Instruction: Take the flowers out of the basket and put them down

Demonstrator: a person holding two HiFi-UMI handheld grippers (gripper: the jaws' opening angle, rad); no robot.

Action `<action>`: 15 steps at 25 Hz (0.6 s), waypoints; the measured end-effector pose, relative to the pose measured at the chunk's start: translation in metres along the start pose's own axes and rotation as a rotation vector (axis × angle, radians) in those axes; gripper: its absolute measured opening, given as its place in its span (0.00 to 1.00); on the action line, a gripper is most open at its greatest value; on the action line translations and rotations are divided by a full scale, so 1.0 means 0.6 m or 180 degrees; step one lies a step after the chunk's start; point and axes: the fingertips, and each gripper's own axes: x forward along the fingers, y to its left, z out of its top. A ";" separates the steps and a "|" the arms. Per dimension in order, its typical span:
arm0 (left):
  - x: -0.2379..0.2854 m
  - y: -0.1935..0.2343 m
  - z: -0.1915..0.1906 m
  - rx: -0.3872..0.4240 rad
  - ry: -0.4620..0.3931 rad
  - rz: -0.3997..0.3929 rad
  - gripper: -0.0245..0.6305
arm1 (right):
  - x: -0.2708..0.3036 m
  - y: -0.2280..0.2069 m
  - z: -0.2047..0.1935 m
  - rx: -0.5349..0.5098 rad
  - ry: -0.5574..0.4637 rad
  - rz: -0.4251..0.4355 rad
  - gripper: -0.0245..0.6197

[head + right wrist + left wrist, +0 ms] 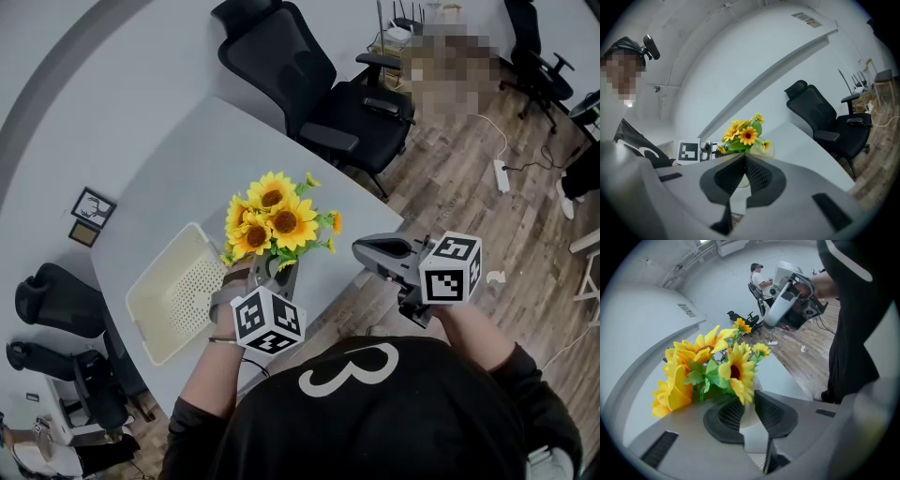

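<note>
Grey table (178, 178) carries cream basket (178, 295) beside sunflowers (272, 220), office chair (314, 89) beyond.

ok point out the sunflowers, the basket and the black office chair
sunflowers (287, 223) head view, centre of the front bloom
basket (183, 286) head view, perforated floor
black office chair (281, 56) head view, backrest

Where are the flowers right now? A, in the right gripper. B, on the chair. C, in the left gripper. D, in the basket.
C: the left gripper is clamped on the white base of the flowers, which are beside the basket, not in it.
</note>
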 end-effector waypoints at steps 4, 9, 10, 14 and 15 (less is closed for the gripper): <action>0.047 0.000 -0.006 -0.0054 0.0110 -0.0012 0.15 | -0.001 -0.030 0.010 -0.0006 0.0028 0.0052 0.05; 0.099 -0.005 -0.024 -0.0141 0.0248 -0.0070 0.15 | 0.002 -0.056 0.011 -0.0001 0.0094 0.0090 0.05; 0.108 -0.004 -0.029 -0.0150 0.0272 -0.0070 0.15 | 0.003 -0.061 0.013 -0.0005 0.0101 0.0093 0.05; 0.148 -0.010 -0.044 -0.0198 0.0323 -0.0080 0.15 | 0.003 -0.085 0.014 0.0022 0.0134 0.0071 0.05; 0.158 -0.014 -0.047 -0.0215 0.0331 -0.0104 0.15 | 0.003 -0.091 0.013 0.0032 0.0145 0.0061 0.05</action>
